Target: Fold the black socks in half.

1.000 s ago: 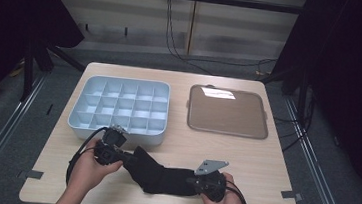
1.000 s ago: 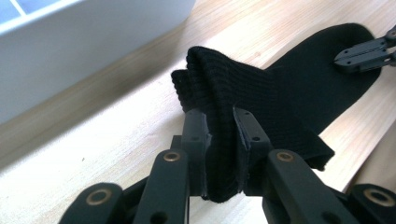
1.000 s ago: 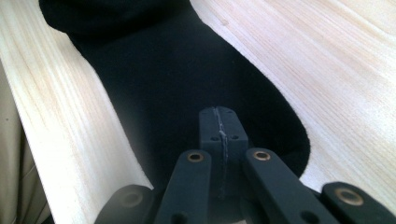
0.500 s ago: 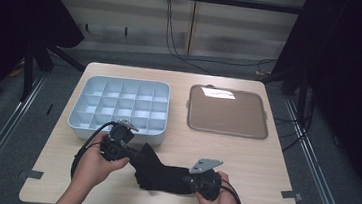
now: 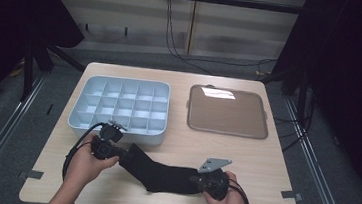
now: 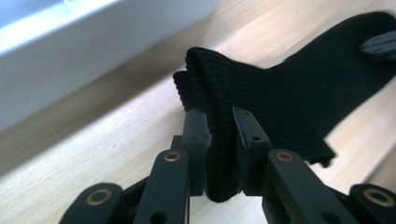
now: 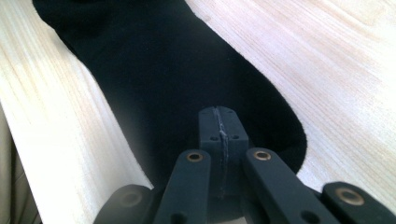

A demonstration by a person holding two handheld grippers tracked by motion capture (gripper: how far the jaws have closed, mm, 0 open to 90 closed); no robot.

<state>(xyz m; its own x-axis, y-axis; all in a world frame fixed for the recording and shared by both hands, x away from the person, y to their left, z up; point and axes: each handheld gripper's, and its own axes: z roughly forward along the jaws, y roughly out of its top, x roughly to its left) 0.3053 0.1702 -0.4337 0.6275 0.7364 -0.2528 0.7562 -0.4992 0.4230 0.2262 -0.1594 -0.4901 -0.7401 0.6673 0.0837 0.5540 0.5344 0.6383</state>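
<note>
Since a second ago both hands have drawn nearer the person, and the black sock (image 5: 164, 173) has come with them, its cuff end now lifted a little toward the compartment tray while the toe end has slid left along the near edge. It lies stretched on the wooden table (image 5: 273, 161) near the person's side, its long axis running left to right and slightly slanted: the ribbed cuff points left and a bit farther away, the toe points right and nearer. The middle sags onto the tabletop.

At the cuff, the left gripper (image 6: 219, 140) is clamped on the sock, its two black jaws pinching the folded ribbed edge between them; the fabric bulges above and below the pads in the left gripper view. In the high view this gripper (image 5: 116, 152) sits just near of the tray's front wall.

At the toe, the right gripper (image 7: 219, 122) has its jaws pressed together with a thin fold of the sock's rounded end caught between them; seen from above, that gripper (image 5: 200, 180) is at the sock's right tip, a grey plate on top.

Beyond the sock, the pale blue compartment tray (image 5: 83, 117) stands at the left far half of the table, and a brown flat tray (image 5: 228, 111) lies to its right, well apart from the sock.
</note>
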